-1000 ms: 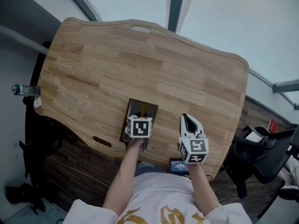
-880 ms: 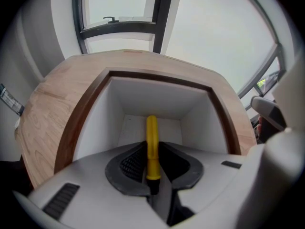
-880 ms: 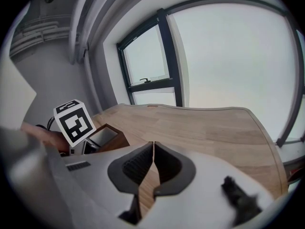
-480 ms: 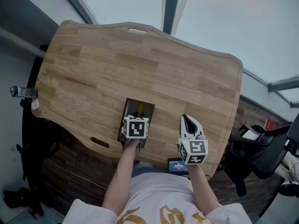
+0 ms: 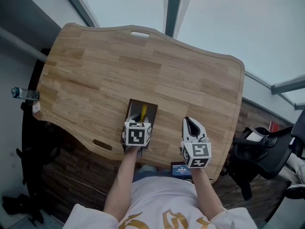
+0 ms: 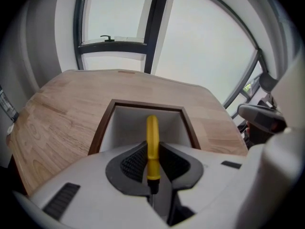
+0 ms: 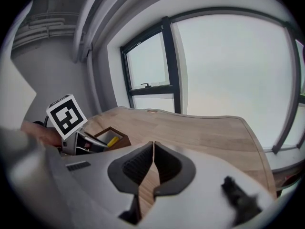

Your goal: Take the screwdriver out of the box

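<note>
A yellow-handled screwdriver (image 6: 152,144) stands steeply over a small dark wooden box (image 6: 143,104) with a white inside. My left gripper (image 6: 152,152) is shut on the handle, whose top points away from me and whose dark shaft runs down between the jaws. In the head view the box (image 5: 132,105) lies near the table's front edge, with the screwdriver (image 5: 143,112) above it and the left gripper (image 5: 141,124) over its near end. My right gripper (image 5: 192,124) hovers to the right of the box, shut and empty (image 7: 153,151).
The wooden table (image 5: 167,75) stretches far and wide beyond the box. A water bottle (image 5: 24,93) sits off its left edge. A black chair (image 5: 267,156) stands to the right. A small device with a screen (image 5: 181,169) lies at the near edge.
My left gripper has lifted a little with the screwdriver, and more of the yellow handle shows over the box. The right gripper has hardly moved.
</note>
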Demonstrator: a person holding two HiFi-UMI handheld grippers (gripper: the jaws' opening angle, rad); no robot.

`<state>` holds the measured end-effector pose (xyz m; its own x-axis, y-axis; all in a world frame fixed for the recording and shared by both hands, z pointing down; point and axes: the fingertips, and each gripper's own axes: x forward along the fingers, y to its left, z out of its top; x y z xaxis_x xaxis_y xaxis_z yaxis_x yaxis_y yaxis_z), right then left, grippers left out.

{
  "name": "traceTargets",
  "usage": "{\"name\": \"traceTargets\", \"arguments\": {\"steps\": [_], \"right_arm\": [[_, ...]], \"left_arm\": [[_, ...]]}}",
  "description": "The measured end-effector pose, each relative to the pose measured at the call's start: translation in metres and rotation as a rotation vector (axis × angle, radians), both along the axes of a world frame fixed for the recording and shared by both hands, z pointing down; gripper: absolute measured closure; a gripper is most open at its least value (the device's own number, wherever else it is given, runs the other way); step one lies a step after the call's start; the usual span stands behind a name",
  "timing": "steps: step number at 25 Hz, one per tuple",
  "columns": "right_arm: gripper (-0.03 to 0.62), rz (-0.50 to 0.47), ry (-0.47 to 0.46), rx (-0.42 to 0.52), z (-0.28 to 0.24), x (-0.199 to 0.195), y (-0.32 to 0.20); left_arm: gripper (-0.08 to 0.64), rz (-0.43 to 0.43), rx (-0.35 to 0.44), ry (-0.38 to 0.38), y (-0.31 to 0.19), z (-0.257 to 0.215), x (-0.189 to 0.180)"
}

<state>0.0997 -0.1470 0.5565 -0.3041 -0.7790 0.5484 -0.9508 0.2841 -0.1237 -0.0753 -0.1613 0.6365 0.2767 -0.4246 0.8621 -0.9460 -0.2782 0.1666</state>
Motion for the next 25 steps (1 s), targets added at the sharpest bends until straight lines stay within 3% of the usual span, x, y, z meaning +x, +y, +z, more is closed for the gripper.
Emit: {"name": "traceTargets", "arguments": {"steps": [5,10,18,25], "right_arm": [[0.56,0.005,0.001,0.009,-0.004,0.001,0.007],[0.559,0.015,0.002,0.015,-0.006,0.005,0.014],[0.558,0.014,0.0,0.031,-0.012,0.007,0.019],[0.558,0.011,-0.001,0.047,-0.017,0.005,0.023]], "left_arm": [[0.477,0.0,0.038,0.024,-0.001,-0.009,0.002],[0.477,-0.019,0.159,0.076,-0.005,-0.031,0.003],[0.477,0.006,0.273,0.137,-0.005,-0.057,0.012],[0.477,-0.026,0.394,0.285,-0.003,-0.088,0.01]]}}
